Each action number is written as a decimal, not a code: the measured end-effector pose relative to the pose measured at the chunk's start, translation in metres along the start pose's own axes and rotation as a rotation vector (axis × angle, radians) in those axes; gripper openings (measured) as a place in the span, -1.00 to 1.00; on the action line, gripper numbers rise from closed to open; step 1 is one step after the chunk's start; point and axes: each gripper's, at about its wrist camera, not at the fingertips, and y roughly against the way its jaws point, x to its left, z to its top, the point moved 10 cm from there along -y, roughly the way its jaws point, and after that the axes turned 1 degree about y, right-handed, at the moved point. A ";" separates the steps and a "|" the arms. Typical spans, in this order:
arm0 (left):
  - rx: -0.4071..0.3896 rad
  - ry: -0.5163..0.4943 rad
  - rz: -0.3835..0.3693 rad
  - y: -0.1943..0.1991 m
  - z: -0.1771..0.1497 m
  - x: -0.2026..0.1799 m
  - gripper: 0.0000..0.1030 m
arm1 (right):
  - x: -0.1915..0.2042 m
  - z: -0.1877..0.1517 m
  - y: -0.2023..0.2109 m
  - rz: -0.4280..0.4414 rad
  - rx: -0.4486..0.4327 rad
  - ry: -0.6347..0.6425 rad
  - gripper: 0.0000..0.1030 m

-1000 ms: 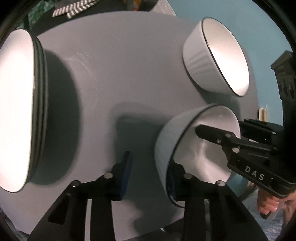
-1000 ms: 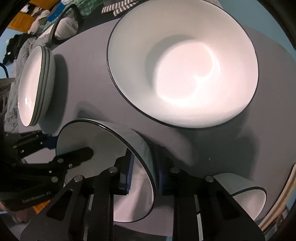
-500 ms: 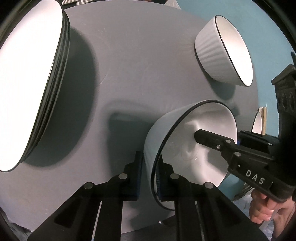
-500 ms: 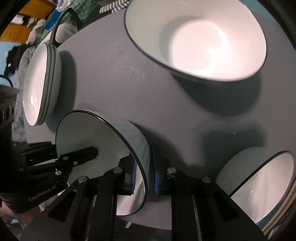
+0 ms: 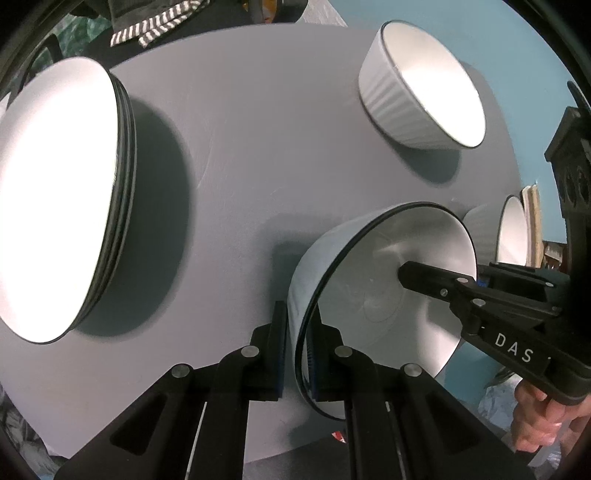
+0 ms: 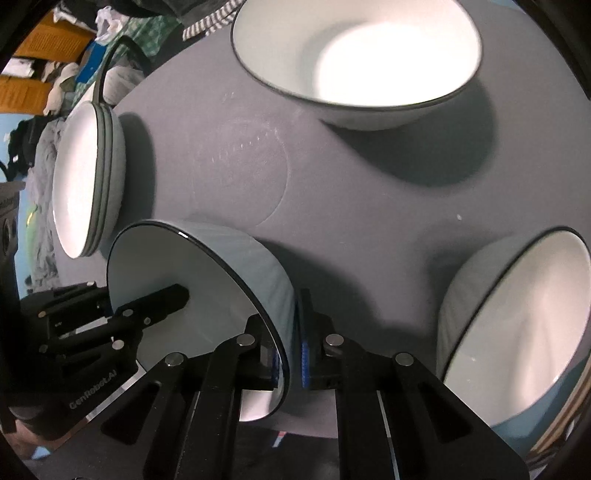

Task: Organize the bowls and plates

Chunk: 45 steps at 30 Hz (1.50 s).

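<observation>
Both grippers grip one white bowl (image 5: 388, 295) with a thin dark rim, from opposite sides. The left gripper (image 5: 297, 354) rises from the bottom of its own view, its fingers clamped on the bowl's near wall, one blue pad outside and one inside. The right gripper (image 5: 476, 291) reaches in from the right edge of that view, one finger lying inside the bowl; a bare hand (image 5: 543, 410) holds its handle at the lower right. From the right wrist, that gripper's fingers are likewise pinched on the bowl's rim at lower centre, and the left gripper enters from the lower left.

The bowl sits low over a round grey tabletop (image 5: 258, 147), at its near edge; whether it touches the surface I cannot tell. In the left wrist view, a stack of plates (image 5: 59, 199) fills the left of the frame, a ribbed bowl (image 5: 417, 88) stands upper right, and another bowl (image 5: 509, 236) peeks in at the right edge behind the held one. Beyond the tabletop, a striped cloth (image 5: 155, 26) lies at upper left and a teal wall (image 5: 517, 44) shows at upper right.

Only the right wrist view shows the wide shallow bowl (image 6: 354, 59) at top centre, and orange shelving (image 6: 40, 48) with piled clothes at upper left.
</observation>
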 end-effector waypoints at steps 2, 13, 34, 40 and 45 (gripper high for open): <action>-0.007 0.004 0.001 0.007 0.004 -0.005 -0.83 | 0.005 -0.001 0.001 0.004 -0.007 -0.014 -0.83; -0.091 -0.053 -0.020 0.059 0.023 -0.012 -0.83 | -0.004 0.010 0.055 -0.023 -0.084 -0.031 -0.84; -0.142 -0.114 -0.001 0.071 0.118 -0.026 -0.83 | -0.021 0.086 0.087 -0.088 -0.149 -0.021 -0.83; -0.132 -0.123 0.030 0.056 0.133 -0.028 -0.83 | -0.032 0.100 0.083 -0.097 -0.133 -0.021 -0.83; -0.117 -0.158 0.079 0.045 0.137 -0.033 -0.83 | -0.039 0.108 0.079 -0.092 -0.116 -0.028 -0.83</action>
